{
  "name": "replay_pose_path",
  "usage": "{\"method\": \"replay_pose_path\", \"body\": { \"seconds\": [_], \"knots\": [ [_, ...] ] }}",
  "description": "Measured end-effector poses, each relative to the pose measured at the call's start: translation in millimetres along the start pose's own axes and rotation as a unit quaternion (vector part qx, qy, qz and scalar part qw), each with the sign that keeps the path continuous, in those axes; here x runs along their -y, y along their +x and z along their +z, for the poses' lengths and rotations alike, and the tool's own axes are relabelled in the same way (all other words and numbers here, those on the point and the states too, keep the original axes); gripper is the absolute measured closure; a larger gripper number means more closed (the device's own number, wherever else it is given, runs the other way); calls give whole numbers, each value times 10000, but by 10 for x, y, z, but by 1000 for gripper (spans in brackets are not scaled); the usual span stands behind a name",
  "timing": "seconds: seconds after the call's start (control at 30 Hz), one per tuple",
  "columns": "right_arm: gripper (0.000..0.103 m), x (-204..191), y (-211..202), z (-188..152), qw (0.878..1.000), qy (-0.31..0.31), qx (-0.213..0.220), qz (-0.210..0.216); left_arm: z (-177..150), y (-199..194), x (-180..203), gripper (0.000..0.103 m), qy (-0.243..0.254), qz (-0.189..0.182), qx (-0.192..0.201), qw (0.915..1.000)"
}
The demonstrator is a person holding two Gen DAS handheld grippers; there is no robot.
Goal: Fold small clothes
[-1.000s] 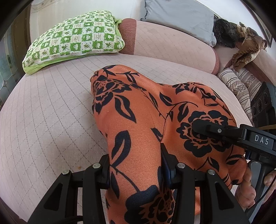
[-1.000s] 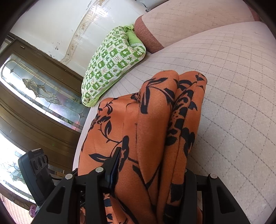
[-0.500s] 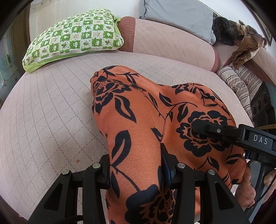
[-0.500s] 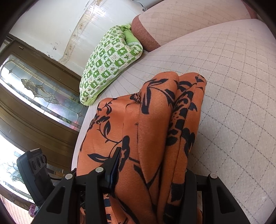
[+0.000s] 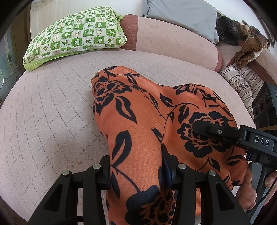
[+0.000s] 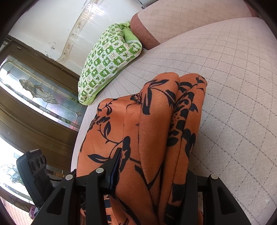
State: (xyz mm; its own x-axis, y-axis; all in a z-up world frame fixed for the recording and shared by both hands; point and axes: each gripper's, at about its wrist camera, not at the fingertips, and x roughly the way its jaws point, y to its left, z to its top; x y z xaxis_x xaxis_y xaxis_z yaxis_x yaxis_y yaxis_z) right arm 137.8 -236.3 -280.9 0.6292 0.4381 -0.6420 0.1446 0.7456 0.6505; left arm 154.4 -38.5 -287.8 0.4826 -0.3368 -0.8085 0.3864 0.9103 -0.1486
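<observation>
The orange garment w/ black floral print (image 5: 142, 124) is seen draped on the quilted pink sofa seat (image 5: 43, 112), its near end lifted off the seat and gripped by both tools. The left gripper (image 5: 136, 171) is pinched on a bunched width of the cloth, fabric filling the gap btwn both fingers; the right gripper (image 6: 150, 174) is likewise clamped on a thick folded bundle, several layers pressed btwn its pads. In the left wrist view the long axis is seen running from the gripper away toward the backrest (image 5: 173, 39), ending in a rounded folded tip approx mid-seat, w/ a second lobe spread out to the right. In the right wrist view the cloth is shown as lengthwise pleats, pointing up-frame toward the green checked pillow (image 6: 107, 62) but stopping well short of it. Only the left view shows the right gripper from outside, one finger (image 5: 216, 131) laid over the print, plus a hand (image 5: 251, 188) on its handle, a grey cushion (image 5: 181, 15), a striped cushion (image 5: 242, 83) and a brown plush toy (image 5: 249, 45). Only the right view shows the leaded-glass wooden door (image 6: 34, 90) and the seat's outer edge.
</observation>
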Motion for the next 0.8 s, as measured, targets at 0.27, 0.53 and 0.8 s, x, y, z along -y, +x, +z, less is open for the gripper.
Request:
{"method": "replay_pose_path", "body": {
  "seconds": [0.27,0.53,0.8],
  "knots": [
    [56,19,-5,-12,10000,61,10,2,21,-1,4,56,-12,9,-12,10000],
    [56,25,10,-15,9999,121,-10,-54,51,25,13,56,-35,58,-72,10000],
    [56,56,62,-12,9997,225,-44,-103,82,47,14,56,-58,108,-124,9998]
  ]
}}
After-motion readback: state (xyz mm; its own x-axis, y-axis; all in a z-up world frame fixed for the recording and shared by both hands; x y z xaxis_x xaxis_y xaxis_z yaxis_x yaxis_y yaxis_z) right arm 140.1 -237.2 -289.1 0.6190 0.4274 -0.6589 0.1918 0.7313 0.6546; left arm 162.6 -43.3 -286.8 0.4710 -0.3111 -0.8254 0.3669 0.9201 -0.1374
